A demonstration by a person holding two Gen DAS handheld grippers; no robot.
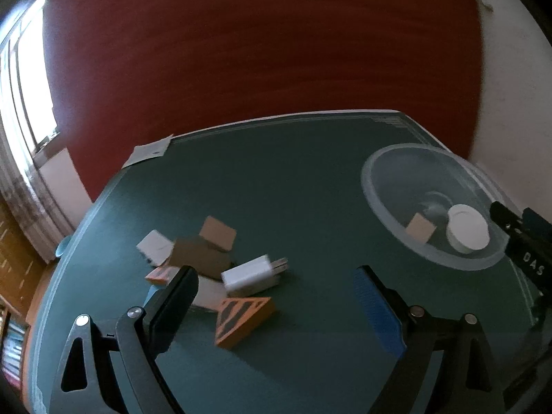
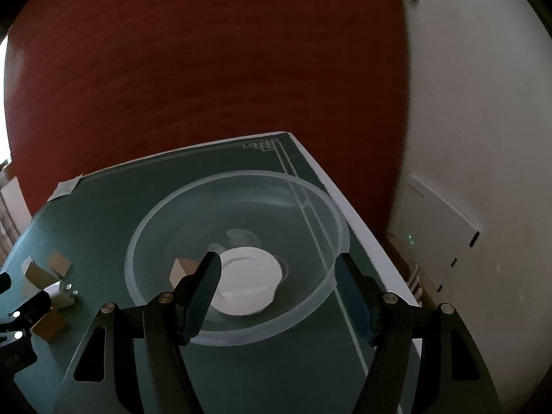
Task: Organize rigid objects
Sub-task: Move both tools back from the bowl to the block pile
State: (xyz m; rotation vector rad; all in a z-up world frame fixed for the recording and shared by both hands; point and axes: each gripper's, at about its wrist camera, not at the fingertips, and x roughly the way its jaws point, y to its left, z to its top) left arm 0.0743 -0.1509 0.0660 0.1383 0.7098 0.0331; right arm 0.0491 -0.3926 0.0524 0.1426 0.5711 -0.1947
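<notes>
Both claws spread and empty above a green bench [image 1: 310, 172] carrying a clear bowl and loose blocks.

Clear bowl [image 2: 238, 176], centre of the right wrist view, holds a white disc [image 2: 246, 281] and a tan block [image 2: 179, 270]; right claw [image 2: 276, 276] gapes over its near rim; left claw [image 1: 276, 286] gapes over a lower-left pile: cardboard boxes [image 1: 200, 255], white plug adapter [image 1: 250, 276], orange striped wedge [image 1: 241, 321].

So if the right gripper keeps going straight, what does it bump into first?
Probably the white lid inside the clear bowl. The open right gripper points down into it, though depth is hard to judge.
</notes>
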